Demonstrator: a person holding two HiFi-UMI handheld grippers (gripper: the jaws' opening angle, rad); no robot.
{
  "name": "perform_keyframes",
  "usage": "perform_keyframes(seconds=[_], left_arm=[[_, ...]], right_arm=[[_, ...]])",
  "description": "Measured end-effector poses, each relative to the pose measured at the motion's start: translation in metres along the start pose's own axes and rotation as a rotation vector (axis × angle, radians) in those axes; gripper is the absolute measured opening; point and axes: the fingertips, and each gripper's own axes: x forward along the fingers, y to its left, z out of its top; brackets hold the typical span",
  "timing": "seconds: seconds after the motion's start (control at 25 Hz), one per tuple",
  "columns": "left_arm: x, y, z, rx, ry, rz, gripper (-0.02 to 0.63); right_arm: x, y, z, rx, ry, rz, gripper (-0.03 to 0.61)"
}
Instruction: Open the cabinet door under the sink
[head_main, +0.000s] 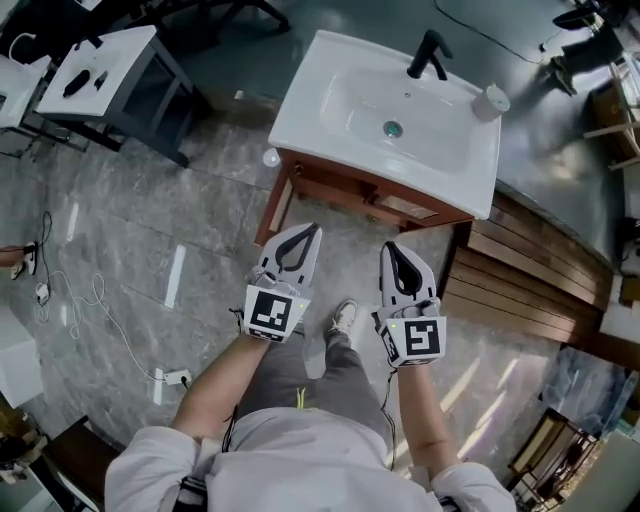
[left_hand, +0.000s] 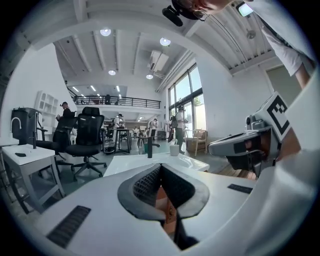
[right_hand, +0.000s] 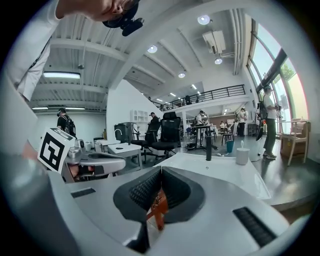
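Left gripper (head_main: 308, 232) and right gripper (head_main: 392, 248) are shut — cabinet front (head_main: 370, 196) shows plainly only in the head view.

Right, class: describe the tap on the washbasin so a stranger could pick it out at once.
Find the white washbasin on its reddish wooden cabinet. At the basin's far rim stands the tap. It is the only black thing on it, tall and angled, unlike the short white cup near the corner.
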Motion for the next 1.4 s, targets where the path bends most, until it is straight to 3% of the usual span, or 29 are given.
perform_keyframes(seconds=[0.4, 1.04, 1.4], left_arm=[[-0.001, 0.002, 0.060, 0.015, -0.071, -0.017, 0.017], [-0.019, -0.029, 0.179, 0.040, -0.248, -0.014, 0.017], [-0.041, -0.040, 0.224, 0.065, -0.347, -0.021, 0.017]], right_arm=[[-0.035, -0.048, 0.059, -0.005, -0.074, -0.088, 0.032], [-0.119, -0.087, 0.151, -0.062, -0.231, -0.108, 0.032], [-0.169, -0.112, 0.175, -0.073, -0.286, -0.166, 0.032]])
